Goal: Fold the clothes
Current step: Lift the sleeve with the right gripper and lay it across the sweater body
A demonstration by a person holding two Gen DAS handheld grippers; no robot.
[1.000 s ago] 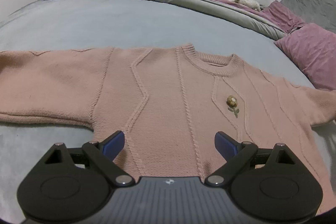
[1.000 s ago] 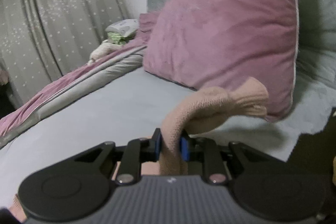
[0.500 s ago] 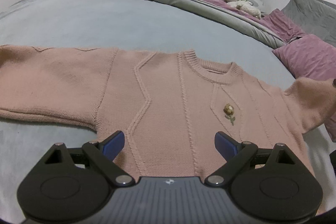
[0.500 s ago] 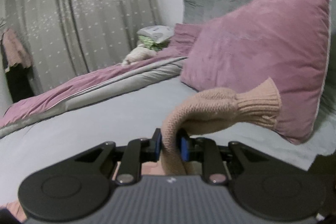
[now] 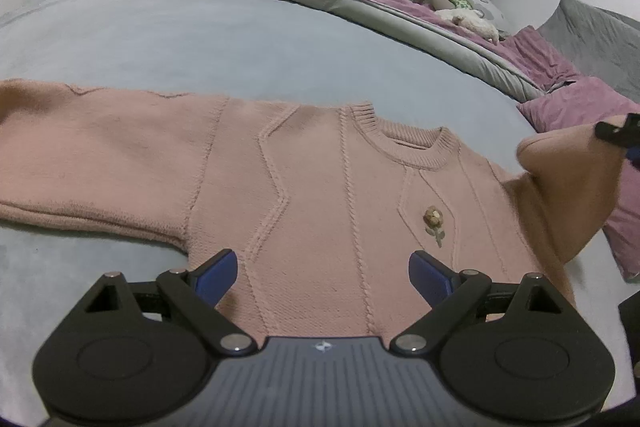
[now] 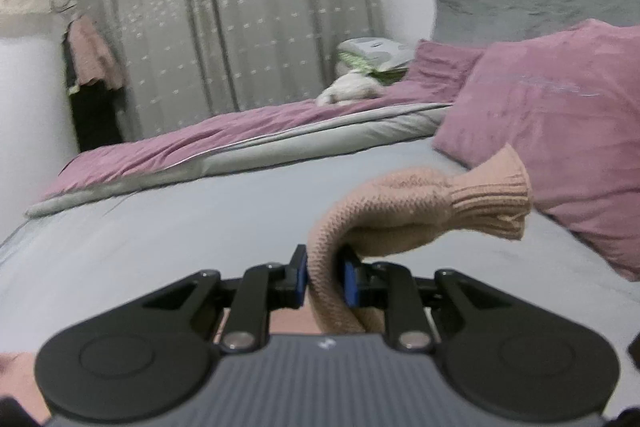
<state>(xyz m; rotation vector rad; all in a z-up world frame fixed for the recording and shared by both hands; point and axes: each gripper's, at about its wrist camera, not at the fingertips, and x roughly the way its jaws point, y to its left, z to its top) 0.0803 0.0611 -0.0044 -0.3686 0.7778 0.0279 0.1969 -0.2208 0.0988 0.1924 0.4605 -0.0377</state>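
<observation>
Lying flat on the grey-blue bed (image 5: 248, 39), front up, the pink sweater (image 5: 312, 195) has its one sleeve stretched out to the picture's left and a small flower brooch (image 5: 434, 219) on its chest. We hold the left gripper (image 5: 322, 273) over the hem with its jaws spread wide and nothing between them. Our right gripper (image 6: 325, 277) has its jaws clamped on the other sleeve (image 6: 420, 211), lifted off the bed, the ribbed cuff (image 6: 496, 201) flopping out to the right in front of a mauve pillow (image 6: 560, 115). Grey dotted curtains (image 6: 240, 7) hang behind the bed.
</observation>
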